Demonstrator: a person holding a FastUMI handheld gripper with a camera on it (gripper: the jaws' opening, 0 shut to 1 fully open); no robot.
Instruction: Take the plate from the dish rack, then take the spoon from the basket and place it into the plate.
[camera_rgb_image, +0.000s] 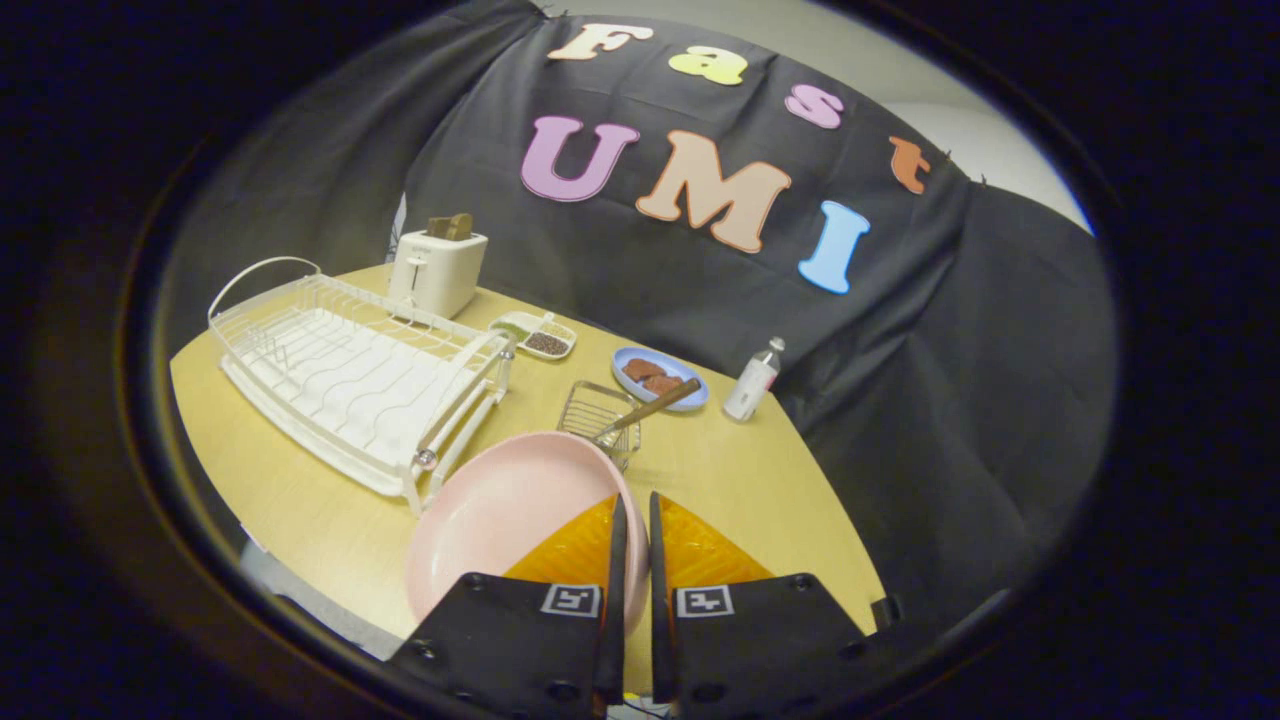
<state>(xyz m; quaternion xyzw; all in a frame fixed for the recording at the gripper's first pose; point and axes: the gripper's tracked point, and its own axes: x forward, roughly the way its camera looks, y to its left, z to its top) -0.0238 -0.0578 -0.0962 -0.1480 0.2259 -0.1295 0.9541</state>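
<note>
A wooden table (300, 520) spans the lower half of the frame. On its left stands an empty white dish rack (350, 375). At lower centre the pink plate (515, 515) is pinched by its right rim between the gripper (632, 520) fingers, out of the rack. Just beyond the plate, at mid-frame, a wire basket (597, 412) holds the wooden-handled spoon (650, 407). Behind: a white toaster (437, 268), a blue plate (660, 378), a small bottle (753, 380).
</note>
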